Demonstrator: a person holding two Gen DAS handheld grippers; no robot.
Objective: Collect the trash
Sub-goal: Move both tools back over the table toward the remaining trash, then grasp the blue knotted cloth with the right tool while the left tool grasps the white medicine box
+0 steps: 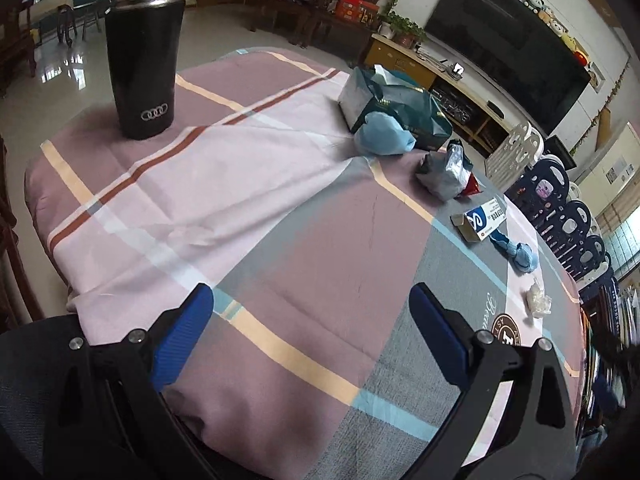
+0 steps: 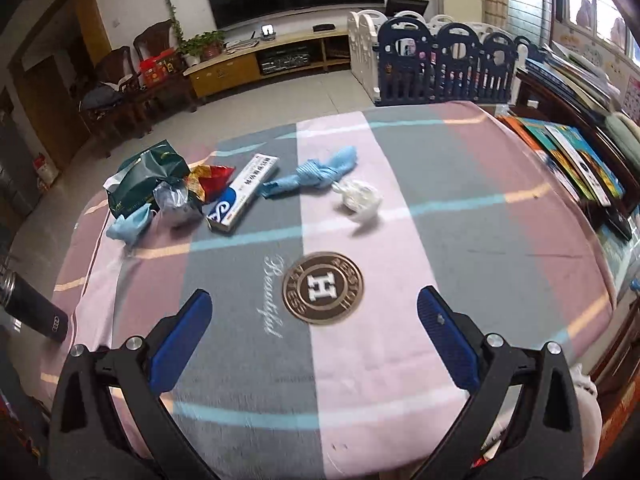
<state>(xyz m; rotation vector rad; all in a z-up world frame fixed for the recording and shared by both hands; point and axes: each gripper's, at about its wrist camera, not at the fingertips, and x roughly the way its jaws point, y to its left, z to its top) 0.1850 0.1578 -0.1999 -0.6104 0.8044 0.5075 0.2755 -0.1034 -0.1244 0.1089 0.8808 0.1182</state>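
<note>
Both grippers hung over the checked tablecloth (image 2: pixel 460 216), and nothing was in either one: the left gripper (image 1: pixel 312 316) had its blue pads spread wide over bare cloth, and the right gripper (image 2: pixel 314 320) was just as wide, with the round brown logo (image 2: pixel 323 287) sitting between its fingers. The trash lay beyond that logo, all of it still on the table. Nearest the logo was a crumpled clear wrapper (image 2: pixel 359 197), and just past that a knotted blue cloth (image 2: pixel 316 174). Left of the cloth lay a white and blue box (image 2: pixel 240 192), then a red snack bag (image 2: pixel 212 182), a silvery crumpled bag (image 2: pixel 176 202), a green bag (image 2: pixel 148 180) and a pale blue wad (image 2: pixel 130 224). Far left of the logo stood a black tumbler (image 1: pixel 144 64).
</note>
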